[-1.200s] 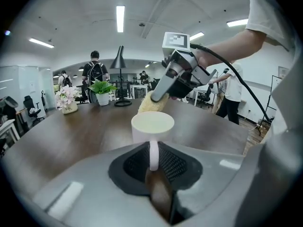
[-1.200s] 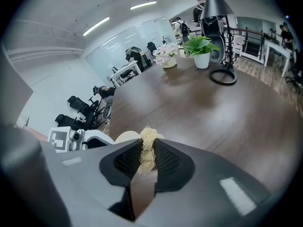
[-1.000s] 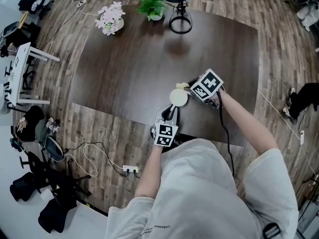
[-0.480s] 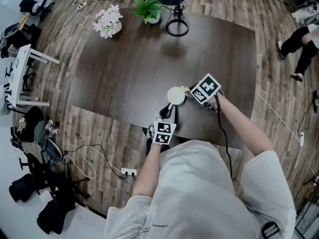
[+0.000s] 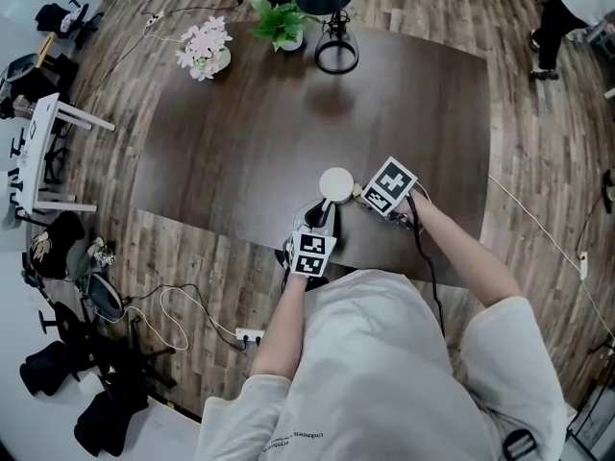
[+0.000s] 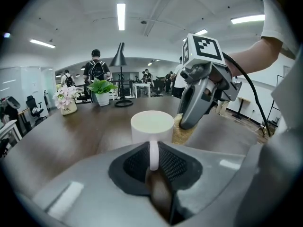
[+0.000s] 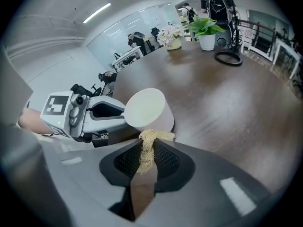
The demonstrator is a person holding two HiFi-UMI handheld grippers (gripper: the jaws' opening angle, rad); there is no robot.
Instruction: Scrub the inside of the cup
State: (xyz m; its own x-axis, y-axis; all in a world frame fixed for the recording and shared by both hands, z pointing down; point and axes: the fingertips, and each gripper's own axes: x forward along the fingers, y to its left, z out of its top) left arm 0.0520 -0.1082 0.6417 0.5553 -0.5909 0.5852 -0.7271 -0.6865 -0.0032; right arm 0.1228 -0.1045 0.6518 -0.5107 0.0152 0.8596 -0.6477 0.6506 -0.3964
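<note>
A white cup (image 5: pixel 336 183) (image 6: pixel 152 127) (image 7: pixel 147 109) sits over the near part of the dark table (image 5: pixel 240 133). My left gripper (image 5: pixel 325 217) (image 6: pixel 152 162) is shut on the cup's handle (image 6: pixel 153 154). My right gripper (image 5: pixel 362 192) (image 7: pixel 147 150) is shut on a tan fibrous scrubber (image 7: pixel 149 143) (image 6: pixel 182 132). The scrubber rests against the outside of the cup near its rim, on the cup's right side. The cup's opening faces up in the head view.
At the table's far edge stand a pink flower pot (image 5: pixel 205 48), a green plant (image 5: pixel 282 17) and a black desk lamp (image 5: pixel 332 27). Cables and a power strip (image 5: pixel 252 334) lie on the wood floor at left. A person (image 5: pixel 567 8) walks at upper right.
The cup and both grippers have shifted slightly up and left in the head view. The right gripper with the scrubber stays close against the cup's side. A person moved at upper right.
</note>
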